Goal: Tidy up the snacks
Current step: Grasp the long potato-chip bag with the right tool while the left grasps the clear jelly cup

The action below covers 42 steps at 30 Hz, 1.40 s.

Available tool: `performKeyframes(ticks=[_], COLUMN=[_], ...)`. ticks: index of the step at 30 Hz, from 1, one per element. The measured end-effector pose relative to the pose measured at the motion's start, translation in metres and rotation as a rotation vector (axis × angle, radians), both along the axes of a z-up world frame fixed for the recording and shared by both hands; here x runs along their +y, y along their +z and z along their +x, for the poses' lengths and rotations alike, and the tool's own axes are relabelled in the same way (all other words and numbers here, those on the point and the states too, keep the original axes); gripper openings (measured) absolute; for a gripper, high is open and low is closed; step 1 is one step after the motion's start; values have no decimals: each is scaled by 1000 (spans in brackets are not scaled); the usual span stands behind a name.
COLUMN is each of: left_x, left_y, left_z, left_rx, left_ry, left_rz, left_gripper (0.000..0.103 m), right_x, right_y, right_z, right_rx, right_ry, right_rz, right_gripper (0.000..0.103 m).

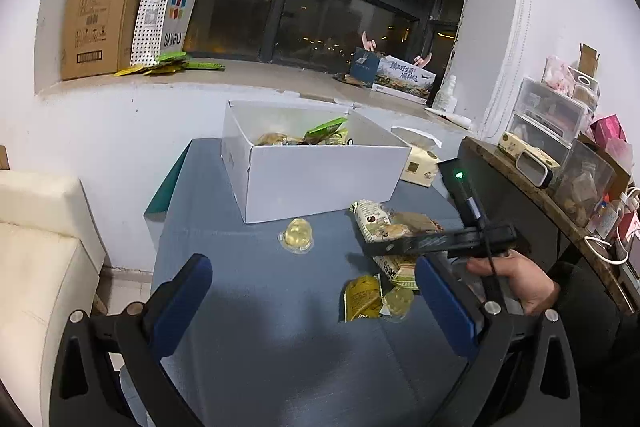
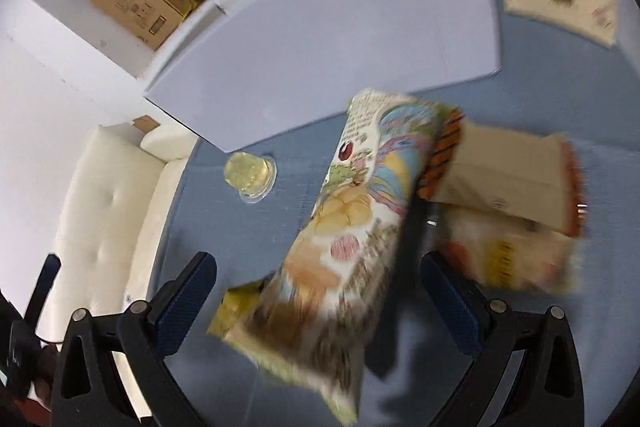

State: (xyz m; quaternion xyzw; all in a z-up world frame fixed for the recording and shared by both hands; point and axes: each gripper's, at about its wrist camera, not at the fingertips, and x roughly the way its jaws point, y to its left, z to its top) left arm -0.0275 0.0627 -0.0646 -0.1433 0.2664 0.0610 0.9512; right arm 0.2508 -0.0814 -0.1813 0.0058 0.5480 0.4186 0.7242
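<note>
The left gripper (image 1: 312, 303) hung over the blue-grey tabletop (image 1: 248, 307) with its blue-padded jaws spread wide and nothing between them. The right gripper (image 2: 318, 301), held in a person's hand (image 1: 516, 281), sat low over a cluster of snacks at the table's right side, jaws likewise wide apart. A long, colourfully printed snack packet (image 2: 352, 227) lay in the gap between the right fingers; the right wrist view was blurred, and contact with either pad could not be confirmed. Beside that packet lay a tan packet with orange crimped ends (image 2: 508, 175) and a pale yellow-printed packet (image 2: 516, 255) under it. A clear jelly cup with yellow filling (image 1: 296, 235) stood alone near the front wall of the open white cardboard box (image 1: 320, 179), not touching it. The box already held several wrapped snacks, including a green packet (image 1: 326, 129). A gold foil sachet (image 1: 362, 297) lay nearest the left gripper's right finger.
</note>
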Motion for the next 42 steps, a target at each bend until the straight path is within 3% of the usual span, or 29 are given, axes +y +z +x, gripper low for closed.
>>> performKeyframes(ticks=[2, 3, 6, 12, 17, 24, 25, 28, 29, 32, 37, 42], left_x=[0, 0, 0, -5, 1, 10, 11, 13, 15, 19, 11, 6], left_y=[-2, -3, -10, -29, -58, -95, -98, -108, -111, -108, -100, -67], left_z=[1, 2, 7, 41, 105, 179, 184, 198, 201, 198, 190, 169], left_rx=[4, 8, 26, 90, 186, 314, 322, 359, 374, 332, 303, 200], left_ry=[-1, -3, -7, -61, -114, -115, -122, -137, -123, -138, -169, -170], left_rz=[-2, -3, -8, 21, -1, 18, 19, 47, 65, 33, 73, 70], left_gripper=[103, 103, 103, 103, 103, 98, 90, 48, 40, 36, 36, 36], right_x=[9, 8, -3, -33, -76, -125, -133, -143, -146, -143, -136, -130], right_y=[-1, -1, -5, 26, 65, 96, 95, 93, 91, 84, 80, 78], right_z=[-5, -6, -6, -30, -50, -76, -76, -75, -74, -69, -68, -68], right_rx=[-73, -104, -34, -107, -190, -306, -306, -302, -297, -270, -269, -275], right_ry=[29, 12, 16, 46, 17, -39, -44, -64, -74, -85, -64, -46], right_rz=[-59, -80, -17, 101, 225, 252, 256, 259, 261, 258, 252, 247], right_gripper=[53, 35, 33, 32, 33, 33, 33, 33, 33, 33, 33, 33])
